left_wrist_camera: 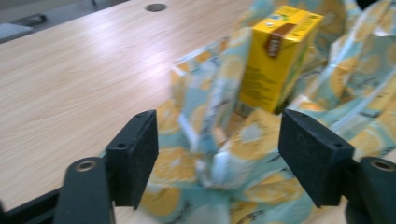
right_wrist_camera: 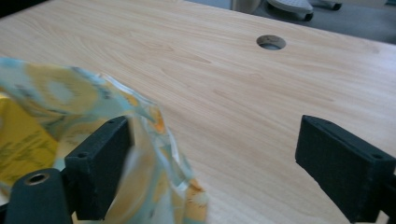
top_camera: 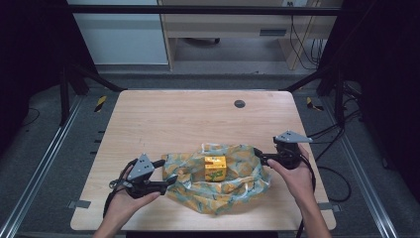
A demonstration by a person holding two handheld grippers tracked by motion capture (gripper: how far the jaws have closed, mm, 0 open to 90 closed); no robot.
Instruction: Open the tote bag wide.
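Both grippers, left [top_camera: 167, 173] and right [top_camera: 257, 154], gape empty beside the bag [top_camera: 233, 191]; the far table [top_camera: 188, 119] is bare, and the bag wall hides the carton [top_camera: 215, 168] base.

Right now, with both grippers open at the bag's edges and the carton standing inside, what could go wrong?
1. The yellow carton stands upright on crumpled bag fabric; a tug on either edge could topple it.
2. A fold of the bag lies against one pad of the open right gripper, so it may snag as the gripper moves off.
3. The open left gripper has loose fabric between its pads; closing could pinch the wrong fold.
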